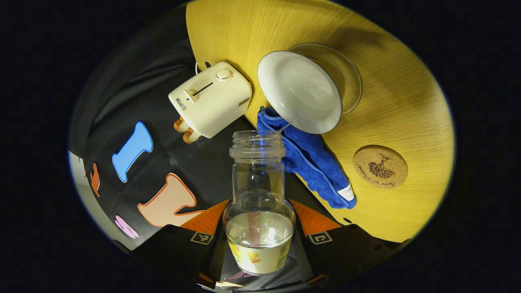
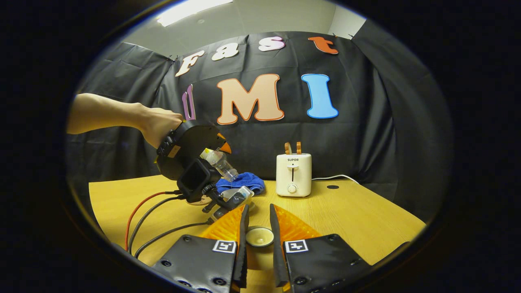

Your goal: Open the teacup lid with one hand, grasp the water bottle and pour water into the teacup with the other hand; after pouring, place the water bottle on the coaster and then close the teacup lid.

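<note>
Pouring stage. My left hand-held gripper (image 1: 259, 240) grips the water bottle (image 1: 259, 203), its long axis running forward along the fingers, open mouth tipped toward the teacup (image 1: 301, 91) just ahead and right. The coaster (image 1: 380, 167) lies nearer, right of the bottle on the desk (image 1: 407, 101). My right hand-held gripper (image 2: 259, 236) clasps the teacup lid (image 2: 259, 237).

Wood table (image 2: 366, 219), black cloth wall (image 2: 386, 122), ceiling light (image 2: 191, 10).

A cream toaster (image 1: 211, 99), royal-blue cloth (image 1: 310, 162), clear water bottle (image 1: 258, 191), white teacup (image 1: 300, 96) and tree-printed cork coaster (image 1: 380, 167) on a yellow wood-grain surface (image 1: 399, 93).
</note>
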Action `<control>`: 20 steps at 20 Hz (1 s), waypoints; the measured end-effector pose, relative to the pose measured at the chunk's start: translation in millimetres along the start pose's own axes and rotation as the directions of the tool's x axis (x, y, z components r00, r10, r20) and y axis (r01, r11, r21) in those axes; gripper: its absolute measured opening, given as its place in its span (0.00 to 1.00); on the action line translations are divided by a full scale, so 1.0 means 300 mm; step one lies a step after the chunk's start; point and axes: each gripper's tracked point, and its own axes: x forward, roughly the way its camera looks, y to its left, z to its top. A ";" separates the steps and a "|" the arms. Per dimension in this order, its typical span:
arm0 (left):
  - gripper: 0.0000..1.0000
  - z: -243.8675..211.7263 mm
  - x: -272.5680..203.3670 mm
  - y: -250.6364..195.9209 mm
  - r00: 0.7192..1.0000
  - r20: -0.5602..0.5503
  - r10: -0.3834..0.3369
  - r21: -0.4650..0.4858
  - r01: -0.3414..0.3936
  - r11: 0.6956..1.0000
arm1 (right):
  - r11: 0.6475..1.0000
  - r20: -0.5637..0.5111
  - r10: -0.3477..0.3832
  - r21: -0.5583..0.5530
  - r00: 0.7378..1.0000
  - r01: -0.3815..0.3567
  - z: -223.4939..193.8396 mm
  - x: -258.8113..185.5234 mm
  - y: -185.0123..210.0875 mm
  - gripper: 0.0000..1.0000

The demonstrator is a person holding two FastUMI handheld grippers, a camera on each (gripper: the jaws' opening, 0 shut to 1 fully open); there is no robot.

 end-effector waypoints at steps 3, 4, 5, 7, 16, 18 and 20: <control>0.69 0.005 0.008 -0.007 1.000 0.005 -0.002 -0.002 0.002 1.000 | 1.000 0.000 0.000 0.000 1.000 0.000 0.000 0.002 -0.001 0.29; 0.69 0.009 0.010 -0.010 1.000 0.010 -0.002 -0.016 0.002 1.000 | 1.000 0.000 0.000 0.000 1.000 0.000 0.000 0.001 0.000 0.29; 0.69 0.011 0.010 -0.019 1.000 0.016 -0.007 -0.049 0.008 0.999 | 1.000 0.000 0.000 0.000 1.000 0.000 0.001 0.000 -0.001 0.29; 0.69 0.027 0.020 -0.042 0.999 0.046 -0.016 -0.164 0.024 0.986 | 1.000 0.000 0.000 0.000 1.000 0.000 0.001 0.001 0.000 0.29; 0.68 0.107 0.021 -0.046 0.970 0.225 0.088 -0.824 0.141 0.549 | 1.000 0.000 0.000 0.000 1.000 0.000 -0.002 0.002 -0.001 0.29; 0.68 0.073 0.025 -0.010 0.962 0.202 0.186 -0.921 0.123 0.368 | 1.000 0.000 0.000 0.000 1.000 0.000 -0.001 0.001 -0.001 0.29; 0.68 0.064 0.038 -0.031 0.958 0.154 0.241 -0.984 0.127 0.126 | 1.000 0.000 0.000 0.000 1.000 0.000 -0.001 0.002 -0.001 0.29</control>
